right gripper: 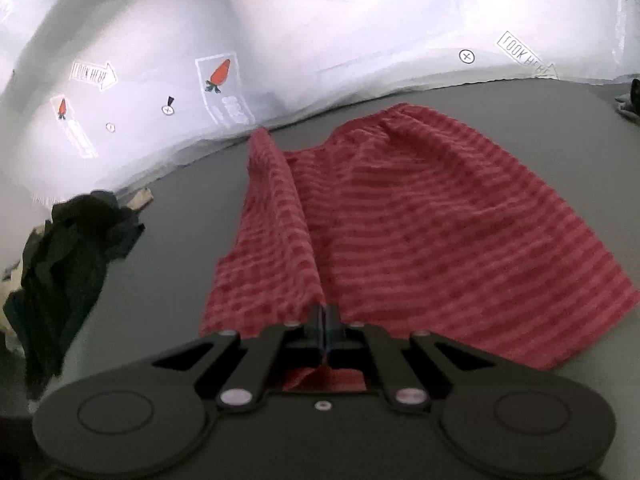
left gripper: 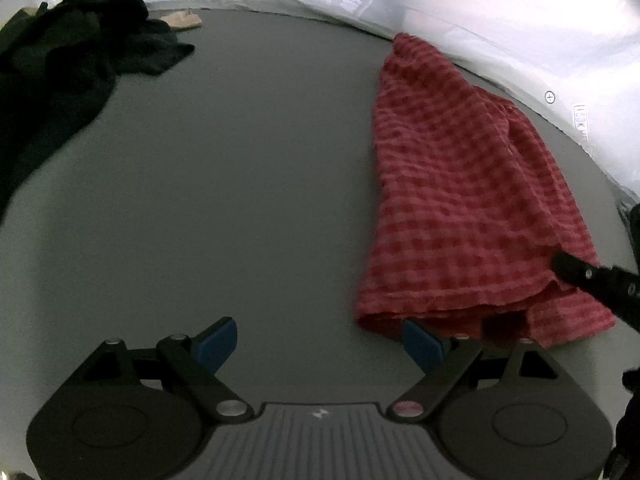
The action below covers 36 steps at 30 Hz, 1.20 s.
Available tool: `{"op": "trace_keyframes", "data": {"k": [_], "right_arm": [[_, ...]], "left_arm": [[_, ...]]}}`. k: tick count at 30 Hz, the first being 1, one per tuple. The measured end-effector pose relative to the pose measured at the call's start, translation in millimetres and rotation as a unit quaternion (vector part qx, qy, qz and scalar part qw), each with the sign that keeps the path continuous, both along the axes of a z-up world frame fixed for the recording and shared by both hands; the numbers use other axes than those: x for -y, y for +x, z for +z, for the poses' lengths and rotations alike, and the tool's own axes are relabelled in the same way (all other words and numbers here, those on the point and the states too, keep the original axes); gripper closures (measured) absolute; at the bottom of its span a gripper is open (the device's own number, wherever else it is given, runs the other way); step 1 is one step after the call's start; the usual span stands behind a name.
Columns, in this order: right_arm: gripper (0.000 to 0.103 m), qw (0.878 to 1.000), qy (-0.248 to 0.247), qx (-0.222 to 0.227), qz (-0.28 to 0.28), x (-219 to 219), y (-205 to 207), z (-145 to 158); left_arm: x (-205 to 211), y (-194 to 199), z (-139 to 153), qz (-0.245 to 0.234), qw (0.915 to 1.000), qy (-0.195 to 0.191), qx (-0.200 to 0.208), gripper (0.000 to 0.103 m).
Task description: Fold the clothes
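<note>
One red checked garment (right gripper: pixel 420 216) spread on the grey table (left gripper: pixel 240 168), near edge pinched and lifted in the clamped right gripper (right gripper: pixel 325 320), left gripper (left gripper: pixel 320 344) spread wide and empty beside it, one black clothes heap (left gripper: pixel 68 48) far left, one beige item (left gripper: pixel 182 20) behind the heap, white printed backdrop (right gripper: pixel 280 20)

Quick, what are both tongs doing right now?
Left tongs: open, holding nothing, beside the red checked cloth.
Right tongs: closed, pinching a raised fold at the near edge of the red checked cloth.
</note>
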State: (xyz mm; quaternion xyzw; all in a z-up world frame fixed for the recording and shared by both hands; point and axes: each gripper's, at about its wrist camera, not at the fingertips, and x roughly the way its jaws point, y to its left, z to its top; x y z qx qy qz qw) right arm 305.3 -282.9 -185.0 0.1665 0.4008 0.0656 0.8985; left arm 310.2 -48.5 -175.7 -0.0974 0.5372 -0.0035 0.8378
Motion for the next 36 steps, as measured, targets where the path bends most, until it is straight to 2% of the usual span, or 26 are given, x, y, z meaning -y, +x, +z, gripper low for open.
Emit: {"op": "trace_keyframes", "data": {"k": [9,18,21,28,33,36], "right_arm": [[0.101,1.000,-0.004,-0.012,0.022,63.8,1.1,-13.1],[0.101,0.999,-0.014,-0.009,0.045,112.6,9.0,-26.0],[0.101,0.999,-0.021,-0.008,0.032,135.3,12.3,-31.3],[0.101,1.000,-0.012,-0.007,-0.015,177.0,10.1,-34.1],[0.101,0.999,-0.039,0.002,-0.034,187.3,-7.1,-35.3],[0.101,0.997,-0.043,0.007,-0.058,194.9,-14.4,-34.8]], "left_arm": [[55.4,3.8,-8.5,0.030,0.9995,-0.011,0.000,0.013],[66.1,8.1,-2.9,0.040,0.9986,0.014,0.033,0.013],[61.1,13.8,-3.0,0.056,0.9974,0.014,0.043,0.013],[56.5,22.8,-7.6,0.059,0.9973,0.029,0.033,0.013],[50.7,34.6,-7.3,0.039,0.9980,0.040,0.028,0.013],[53.1,43.0,-10.2,0.012,0.9986,0.046,0.022,0.013]]}}
